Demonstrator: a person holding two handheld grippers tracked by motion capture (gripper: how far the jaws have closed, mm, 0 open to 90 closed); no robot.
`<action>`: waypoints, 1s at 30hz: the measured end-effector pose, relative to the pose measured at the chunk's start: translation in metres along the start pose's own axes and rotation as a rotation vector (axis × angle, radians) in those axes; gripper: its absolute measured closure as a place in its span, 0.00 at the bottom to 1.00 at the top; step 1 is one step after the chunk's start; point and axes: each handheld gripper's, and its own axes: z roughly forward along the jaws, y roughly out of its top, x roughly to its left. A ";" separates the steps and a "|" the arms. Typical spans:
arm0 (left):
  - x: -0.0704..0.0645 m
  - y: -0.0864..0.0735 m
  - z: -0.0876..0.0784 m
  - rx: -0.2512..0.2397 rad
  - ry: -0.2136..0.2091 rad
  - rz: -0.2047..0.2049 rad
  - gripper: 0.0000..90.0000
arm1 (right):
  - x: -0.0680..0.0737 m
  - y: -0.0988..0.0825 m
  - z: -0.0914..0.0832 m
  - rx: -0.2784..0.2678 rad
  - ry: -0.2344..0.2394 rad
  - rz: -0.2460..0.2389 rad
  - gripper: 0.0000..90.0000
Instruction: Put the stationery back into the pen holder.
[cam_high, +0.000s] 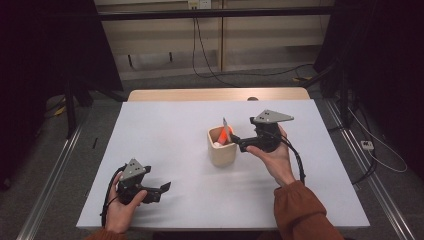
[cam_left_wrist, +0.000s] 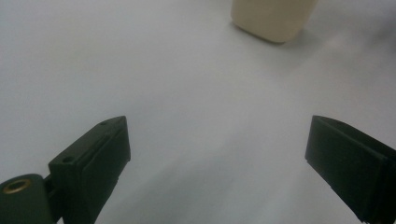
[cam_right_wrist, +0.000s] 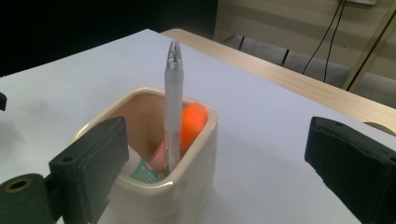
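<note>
Right tongs (cam_high: 235, 141) sit just beside the cream cup (cam_high: 222, 148) near the middle of the white table (cam_high: 165, 130), jaws spread wide and gripping nothing; in the right gripper view the two black jaws stand far apart with the cup's near corner between them, low in the frame. Standing up out of that cup is a frosted pen (cam_right_wrist: 173, 107), upright with a slight lean, its clear tip well above the rim. Tucked behind it is an orange marker (cam_right_wrist: 189, 128), tilted against the cup's inner wall, and a pale eraser-like piece with a green label (cam_right_wrist: 142, 171) lies low inside; what exactly that is, I cannot tell. Down at the near left corner, the left tongs (cam_high: 161, 190) rest low over the table in the person's left hand (cam_high: 122, 210), well apart from the cup. The left gripper view shows them gaping too, nothing between the jaws, bare table under them and the cup's base far ahead.
</note>
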 end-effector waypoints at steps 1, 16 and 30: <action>0.000 0.000 0.000 -0.001 -0.001 -0.007 0.07 | 0.000 0.000 -0.001 0.001 -0.001 -0.004 0.07; -0.003 0.001 -0.001 -0.004 0.002 0.003 0.07 | 0.005 -0.015 -0.024 -0.005 -0.016 -0.016 0.09; -0.002 0.002 -0.002 -0.013 0.006 -0.006 0.07 | 0.003 -0.031 -0.043 0.000 -0.046 -0.007 0.09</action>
